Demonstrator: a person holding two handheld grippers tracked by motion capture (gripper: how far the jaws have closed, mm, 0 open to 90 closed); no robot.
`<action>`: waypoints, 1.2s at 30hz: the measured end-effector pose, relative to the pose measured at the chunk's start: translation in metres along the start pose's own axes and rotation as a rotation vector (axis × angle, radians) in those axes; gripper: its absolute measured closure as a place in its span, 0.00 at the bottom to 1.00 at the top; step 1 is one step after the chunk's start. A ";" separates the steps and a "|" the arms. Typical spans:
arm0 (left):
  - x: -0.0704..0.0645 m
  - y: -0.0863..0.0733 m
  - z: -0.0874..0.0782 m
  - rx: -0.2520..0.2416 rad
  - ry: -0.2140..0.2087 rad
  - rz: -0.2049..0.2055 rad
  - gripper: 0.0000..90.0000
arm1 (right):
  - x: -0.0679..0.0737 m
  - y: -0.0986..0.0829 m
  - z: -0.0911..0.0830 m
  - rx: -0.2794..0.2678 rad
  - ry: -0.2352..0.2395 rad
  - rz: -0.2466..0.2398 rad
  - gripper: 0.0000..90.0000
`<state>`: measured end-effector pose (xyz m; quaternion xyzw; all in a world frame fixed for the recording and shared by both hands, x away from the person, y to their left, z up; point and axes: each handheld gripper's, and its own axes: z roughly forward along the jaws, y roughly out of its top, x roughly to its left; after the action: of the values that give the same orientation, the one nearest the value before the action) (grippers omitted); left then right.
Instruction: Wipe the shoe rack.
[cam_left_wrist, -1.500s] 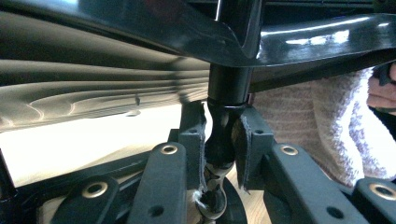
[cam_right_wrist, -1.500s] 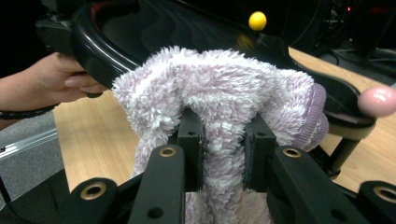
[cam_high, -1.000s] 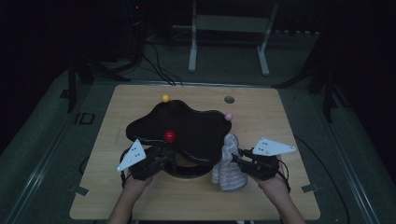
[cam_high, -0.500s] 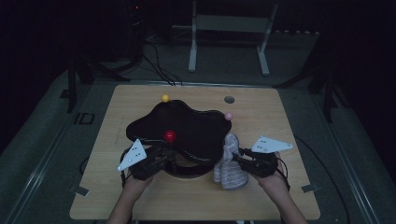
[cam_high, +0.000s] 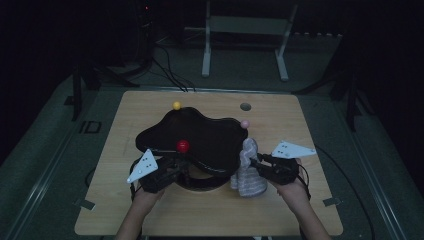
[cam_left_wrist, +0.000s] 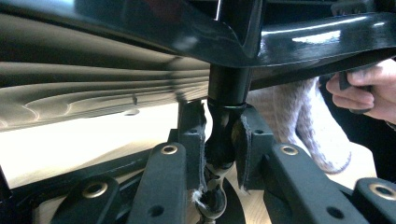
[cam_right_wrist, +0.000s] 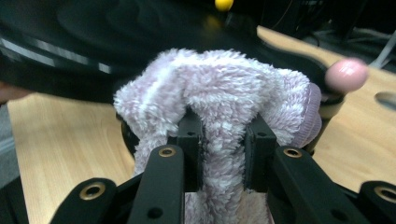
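The fluffy pale pink sock (cam_high: 247, 170) stands bunched on the tabletop (cam_high: 210, 215), beside the right edge of the glossy black stand (cam_high: 200, 137). The right tongs (cam_right_wrist: 223, 149) are closed on a fold of the sock. The left tongs (cam_left_wrist: 219, 144) are clamped around the stand's black post (cam_left_wrist: 223, 116).

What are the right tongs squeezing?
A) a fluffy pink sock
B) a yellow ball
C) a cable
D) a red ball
A: in the right gripper view the right tongs are pinched shut on the fluffy pink sock, which bulges up between the two black jaws.
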<state>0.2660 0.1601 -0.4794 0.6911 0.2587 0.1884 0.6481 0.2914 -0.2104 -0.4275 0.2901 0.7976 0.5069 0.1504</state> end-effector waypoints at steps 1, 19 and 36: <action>0.000 0.000 0.000 -0.001 0.000 -0.001 0.84 | 0.000 0.000 0.000 0.000 0.000 0.000 0.81; 0.000 0.000 0.001 -0.001 0.004 -0.003 0.84 | -0.005 -0.009 0.017 0.058 -0.003 0.011 0.82; -0.002 -0.001 0.000 -0.005 0.018 -0.004 0.84 | -0.009 0.002 0.009 0.011 -0.025 0.009 0.82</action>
<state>0.2646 0.1591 -0.4800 0.6872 0.2657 0.1939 0.6478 0.3044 -0.2087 -0.4307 0.3009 0.7971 0.4995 0.1566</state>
